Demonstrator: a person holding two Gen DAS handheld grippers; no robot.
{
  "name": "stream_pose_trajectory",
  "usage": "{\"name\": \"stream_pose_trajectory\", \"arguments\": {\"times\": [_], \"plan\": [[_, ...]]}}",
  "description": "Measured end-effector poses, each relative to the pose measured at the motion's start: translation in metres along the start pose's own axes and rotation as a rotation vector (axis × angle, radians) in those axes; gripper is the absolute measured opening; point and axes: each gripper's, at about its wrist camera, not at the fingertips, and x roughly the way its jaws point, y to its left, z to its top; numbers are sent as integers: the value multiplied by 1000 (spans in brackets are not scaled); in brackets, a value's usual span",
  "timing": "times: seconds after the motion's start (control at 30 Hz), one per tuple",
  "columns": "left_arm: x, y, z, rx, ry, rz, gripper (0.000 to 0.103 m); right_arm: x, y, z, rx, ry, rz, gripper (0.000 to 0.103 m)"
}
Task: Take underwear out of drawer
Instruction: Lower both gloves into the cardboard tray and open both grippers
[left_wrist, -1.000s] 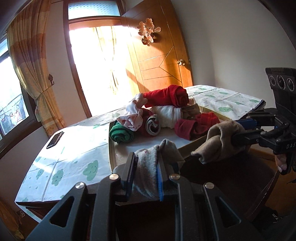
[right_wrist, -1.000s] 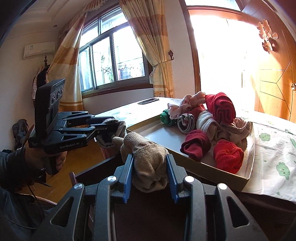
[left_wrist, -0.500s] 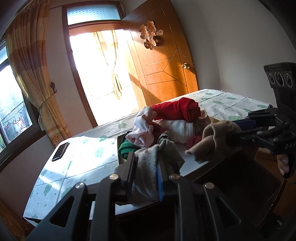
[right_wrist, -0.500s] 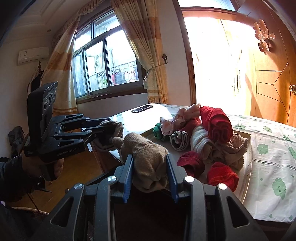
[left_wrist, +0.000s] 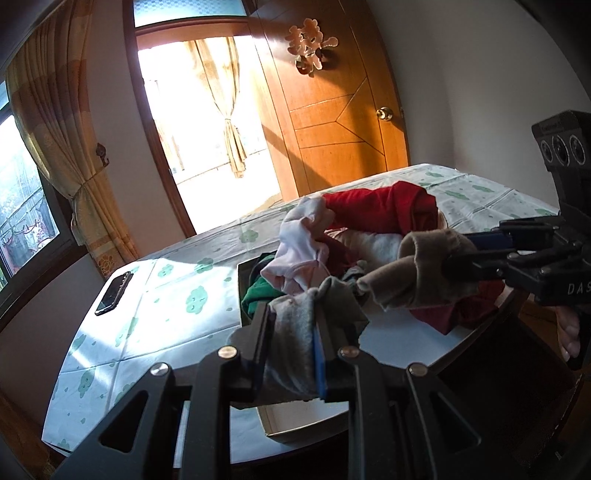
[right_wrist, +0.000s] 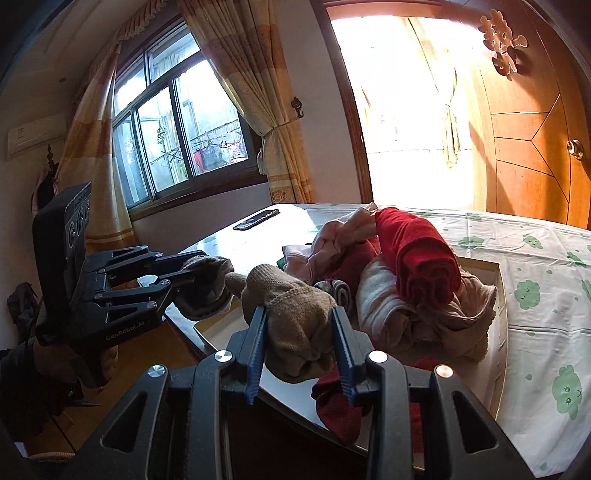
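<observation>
Both jaws are clamped on one beige-grey garment (right_wrist: 295, 325), left gripper (left_wrist: 291, 343) and right gripper (right_wrist: 299, 350) at opposite ends. I hold it stretched near the tray (right_wrist: 496, 295) so it clears the pile.

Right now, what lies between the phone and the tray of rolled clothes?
Only bare cloud-print tablecloth separates the phone from the tray; the left wrist view shows it best.

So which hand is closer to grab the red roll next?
Probably the right. The red roll lies just ahead of the right gripper, while the left gripper sits further to the side. Both are shut on cloth, so it must let go first.
</observation>
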Motion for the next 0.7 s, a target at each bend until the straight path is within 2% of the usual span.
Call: {"name": "stream_pose_trajectory", "arguments": {"times": [0.3, 0.4, 0.47, 0.5, 0.6, 0.67, 0.7], "plan": [[36, 1, -6, -18, 87, -22, 20, 34, -8, 0, 15, 65, -39, 37], [44, 3, -8, -32, 100, -17, 30, 43, -11, -2, 18, 82, -46, 37], [47, 3, -10, -33, 107, -17, 41, 47, -12, -3, 24, 94, -45, 39], [47, 2, -11, -29, 109, -20, 42, 49, -13, -4, 28, 99, -46, 40], [45, -2, -13, -16, 104, -10, 53, 50, -14, -6, 36, 96, -48, 49], [40, -2, -14, -16, 90, 4, 70, 49, -14, -8, 39, 97, -47, 53], [36, -3, -14, -16, 78, 13, 74, 48, -15, -9, 42, 97, -51, 59]]}}
